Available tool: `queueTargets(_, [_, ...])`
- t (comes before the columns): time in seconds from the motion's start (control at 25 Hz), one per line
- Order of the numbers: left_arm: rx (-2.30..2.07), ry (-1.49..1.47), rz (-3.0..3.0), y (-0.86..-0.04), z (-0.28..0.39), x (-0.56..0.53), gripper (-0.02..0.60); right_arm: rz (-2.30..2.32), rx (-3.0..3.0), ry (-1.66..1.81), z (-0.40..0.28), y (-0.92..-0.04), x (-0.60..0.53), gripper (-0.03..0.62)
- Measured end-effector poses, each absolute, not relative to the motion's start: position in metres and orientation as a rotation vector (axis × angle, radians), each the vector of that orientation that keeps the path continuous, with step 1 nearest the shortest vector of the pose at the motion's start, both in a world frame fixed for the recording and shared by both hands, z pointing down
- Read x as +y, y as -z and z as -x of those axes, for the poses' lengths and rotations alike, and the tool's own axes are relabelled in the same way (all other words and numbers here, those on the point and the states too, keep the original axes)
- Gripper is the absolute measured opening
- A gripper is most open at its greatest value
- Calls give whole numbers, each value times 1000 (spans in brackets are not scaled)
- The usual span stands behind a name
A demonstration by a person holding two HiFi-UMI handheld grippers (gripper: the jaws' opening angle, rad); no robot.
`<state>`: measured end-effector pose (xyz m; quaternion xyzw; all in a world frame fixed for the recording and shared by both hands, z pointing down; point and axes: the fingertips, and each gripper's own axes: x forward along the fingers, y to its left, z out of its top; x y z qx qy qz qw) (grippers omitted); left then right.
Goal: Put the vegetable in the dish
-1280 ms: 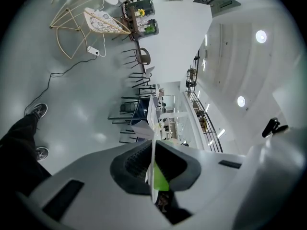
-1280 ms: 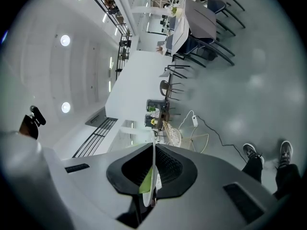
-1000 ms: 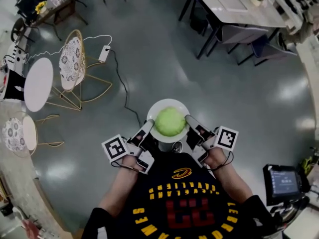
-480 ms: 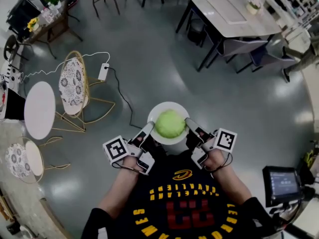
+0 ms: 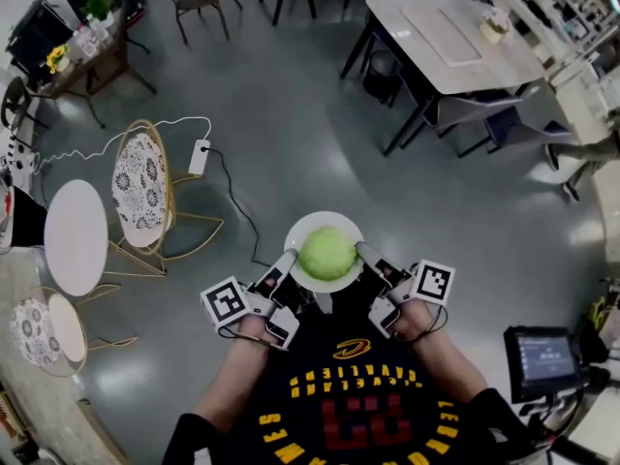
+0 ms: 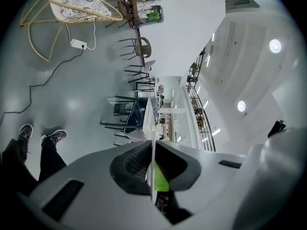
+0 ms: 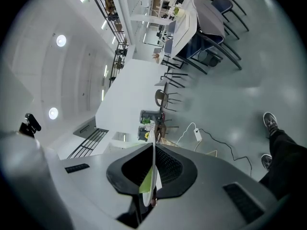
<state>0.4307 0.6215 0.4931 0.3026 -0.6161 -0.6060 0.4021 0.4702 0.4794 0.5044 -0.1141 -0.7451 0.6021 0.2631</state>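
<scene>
A round green vegetable lies in a white dish held in the air over the floor in front of the person's body. My left gripper is shut on the dish's left rim and my right gripper on its right rim. In the left gripper view the dish's edge runs as a thin white line between the pads, with the green vegetable just behind it. The right gripper view shows the same: the white edge clamped and the vegetable beside it.
Grey floor lies below. A round white table and a wire chair stand to the left, with a power strip and its cable trailing toward the dish. A long table with chairs stands at the upper right. A screen sits at the lower right.
The room's furniture has slid down the head view as the person moves over the floor. Both grippers stay on the dish, which has shifted slightly upward with the vegetable in it.
</scene>
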Motion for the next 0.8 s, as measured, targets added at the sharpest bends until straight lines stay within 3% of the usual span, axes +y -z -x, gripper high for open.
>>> queueTargets(0.8, [-1701, 1566, -675, -471, -261, 518, 18, 474, -1952, -1621, -283, -490, 371, 20])
